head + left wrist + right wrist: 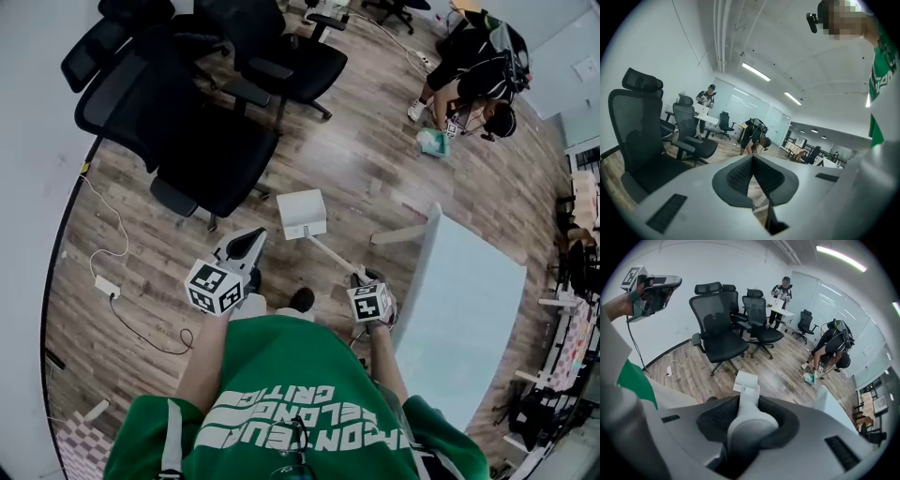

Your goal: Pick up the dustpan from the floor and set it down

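The fingers (715, 419) of the right gripper (750, 403) are clamped on the rounded pale-grey handle (751, 427) of the white plastic box-shaped dustpan (302, 214). The slim handle slants from the grip down to the boxy pan, which sits low over the brown wood-plank floor (375, 169) in front of the person. Whether the pan touches the floor cannot be told. A small label on the pan's top is too small to read.

The left gripper (753, 157) has its dark ribbed fingers (738, 176) together with nothing between them, and it is held up to the left of the dustpan.

Each gripper's cube bears black-and-white square markers. The person's green shirt (281, 375) carries white block lettering, seen upside down and not readable. Black mesh office chairs (216, 155) stand beyond, and a pale rectangular surface (469, 319) lies to the right.
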Tool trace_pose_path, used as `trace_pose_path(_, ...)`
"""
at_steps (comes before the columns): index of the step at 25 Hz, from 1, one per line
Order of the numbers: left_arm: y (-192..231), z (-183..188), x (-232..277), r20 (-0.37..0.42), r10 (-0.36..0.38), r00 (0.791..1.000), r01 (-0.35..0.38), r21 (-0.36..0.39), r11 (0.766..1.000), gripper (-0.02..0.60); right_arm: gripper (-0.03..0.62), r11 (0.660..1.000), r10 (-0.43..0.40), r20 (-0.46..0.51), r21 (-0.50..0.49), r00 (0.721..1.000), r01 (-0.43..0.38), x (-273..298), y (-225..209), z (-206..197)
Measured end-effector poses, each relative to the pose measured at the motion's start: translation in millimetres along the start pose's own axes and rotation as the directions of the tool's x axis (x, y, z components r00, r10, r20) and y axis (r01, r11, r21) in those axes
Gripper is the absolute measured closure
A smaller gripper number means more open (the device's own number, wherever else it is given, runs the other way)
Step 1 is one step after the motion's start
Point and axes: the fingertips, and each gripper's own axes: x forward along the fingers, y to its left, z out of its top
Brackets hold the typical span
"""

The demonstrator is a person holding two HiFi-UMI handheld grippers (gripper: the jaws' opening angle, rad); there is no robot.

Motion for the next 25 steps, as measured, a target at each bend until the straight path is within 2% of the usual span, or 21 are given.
trace_pose_path(13, 35.9, -21.4, -55.5, 0.006, 0.152, 0.988, -0.151, -0.050, 0.987, 0.580, 0.475, 0.988, 0.085, -0.130, -0.116, 0.988, -0.100, 73.0, 37.7, 12.9)
trace_pose_path(25, 51.0, -41.2, -97.1, 0.001, 0.223, 0.975, -0.222, -0.075, 0.972, 0.580, 0.476, 0.970, 0.103, -0.221, -0.191, 0.970, -0.147, 130.9, 74.1, 36.0)
